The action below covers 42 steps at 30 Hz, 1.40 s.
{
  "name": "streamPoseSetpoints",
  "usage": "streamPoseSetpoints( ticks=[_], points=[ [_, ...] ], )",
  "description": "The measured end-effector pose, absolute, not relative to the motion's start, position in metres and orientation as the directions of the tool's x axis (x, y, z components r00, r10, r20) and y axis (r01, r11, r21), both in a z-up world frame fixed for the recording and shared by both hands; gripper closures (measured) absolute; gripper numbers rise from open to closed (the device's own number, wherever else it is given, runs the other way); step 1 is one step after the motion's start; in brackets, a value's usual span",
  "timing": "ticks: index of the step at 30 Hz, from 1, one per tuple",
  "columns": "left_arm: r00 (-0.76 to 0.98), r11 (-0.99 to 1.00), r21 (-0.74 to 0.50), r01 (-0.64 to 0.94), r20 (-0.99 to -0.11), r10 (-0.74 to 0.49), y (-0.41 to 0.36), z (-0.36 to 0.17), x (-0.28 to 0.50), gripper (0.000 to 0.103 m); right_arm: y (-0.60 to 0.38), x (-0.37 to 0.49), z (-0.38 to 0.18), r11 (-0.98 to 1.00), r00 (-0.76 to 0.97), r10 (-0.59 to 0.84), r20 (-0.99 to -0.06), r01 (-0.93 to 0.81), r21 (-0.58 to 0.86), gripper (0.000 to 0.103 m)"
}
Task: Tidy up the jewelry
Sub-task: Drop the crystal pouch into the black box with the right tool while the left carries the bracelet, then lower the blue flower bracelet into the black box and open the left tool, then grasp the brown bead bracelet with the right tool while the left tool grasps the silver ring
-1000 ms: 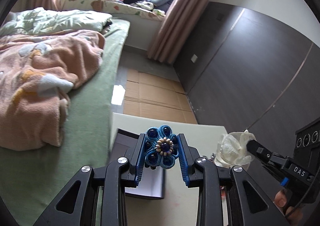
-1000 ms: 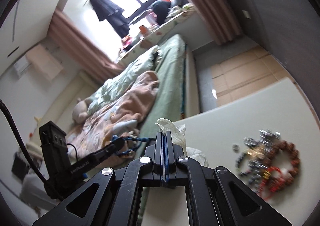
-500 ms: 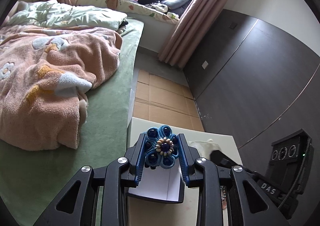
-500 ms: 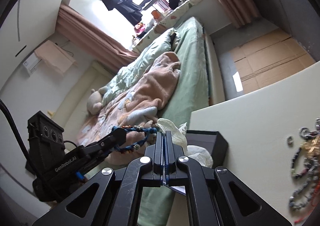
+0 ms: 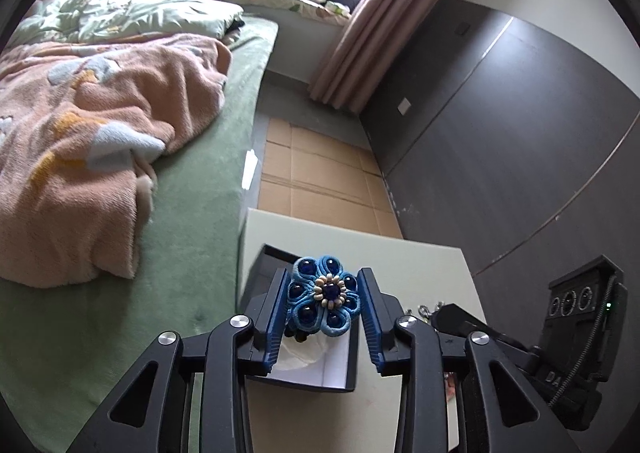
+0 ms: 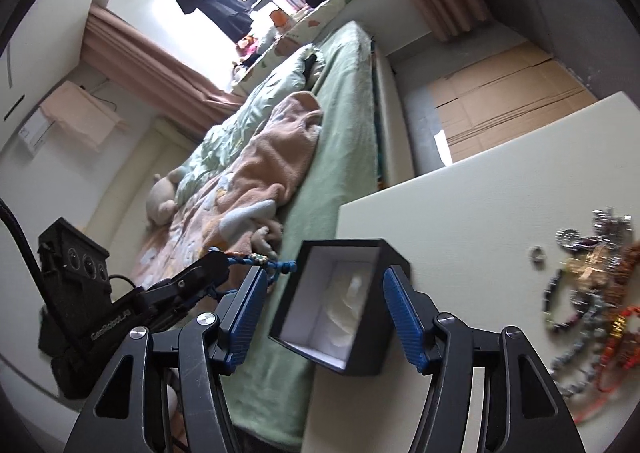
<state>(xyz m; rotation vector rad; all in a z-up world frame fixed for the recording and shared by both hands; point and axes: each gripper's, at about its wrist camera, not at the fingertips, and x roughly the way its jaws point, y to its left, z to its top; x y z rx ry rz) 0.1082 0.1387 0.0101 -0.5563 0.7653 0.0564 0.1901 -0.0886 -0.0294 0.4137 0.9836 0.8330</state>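
My left gripper (image 5: 323,303) is shut on a blue flower-shaped beaded ornament (image 5: 323,295) and holds it just above an open black box with a white lining (image 5: 312,357). In the right wrist view the box (image 6: 340,305) stands at the table's left corner with a crumpled white plastic bag (image 6: 354,299) inside. My right gripper (image 6: 320,313) is open and empty, its jaws on either side of the box. The left gripper (image 6: 208,271) shows there at the left, with the ornament (image 6: 256,261) edge-on.
A heap of bracelets, beads and rings (image 6: 592,293) lies on the cream table (image 6: 480,213) to the right. A green bed with a pink blanket (image 5: 80,141) lies along the table's left edge. Dark wall panels (image 5: 520,133) stand at the right.
My right gripper has opened and let the plastic bag drop into the box. My left gripper has carried the ornament over the box.
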Motion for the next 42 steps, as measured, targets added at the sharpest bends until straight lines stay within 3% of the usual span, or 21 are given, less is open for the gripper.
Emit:
streamPoseSetpoints(
  ticks=[4,8,9,21,40,42],
  points=[
    [0.709,0.858,-0.452,-0.245,-0.687,-0.159,0.129,0.005,0.112,0.063,-0.107,0.187,-0.028,0.657,0.31,0.753,-0.58,-0.409,0.634,0.042],
    [0.709,0.87,-0.439,-0.225,-0.686,-0.163,0.118,0.005,0.113,0.035,-0.128,0.185,-0.02,0.662,0.321,0.748,-0.58,-0.403,0.632,0.042],
    [0.713,0.876,-0.429,-0.222,-0.684,-0.154,0.116,0.006,0.112,0.031,-0.132,0.185,-0.018,0.664,0.328,0.747,-0.578,-0.404,0.629,0.042],
    [0.688,0.91,-0.362,-0.203,-0.713,-0.131,0.085,-0.001,0.122,0.031,-0.21,0.195,-0.001,0.761,0.435,0.646,-0.627,-0.308,0.571,0.042],
    [0.668,0.96,-0.276,-0.039,-0.722,-0.18,-0.004,-0.018,0.159,0.031,-0.275,0.225,-0.038,0.843,0.407,0.51,-0.758,-0.058,0.536,0.042],
    [0.666,0.966,-0.255,-0.034,-0.727,-0.168,-0.011,-0.023,0.167,0.035,-0.277,0.229,-0.042,0.85,0.4,0.499,-0.769,-0.05,0.525,0.042]
  ],
)
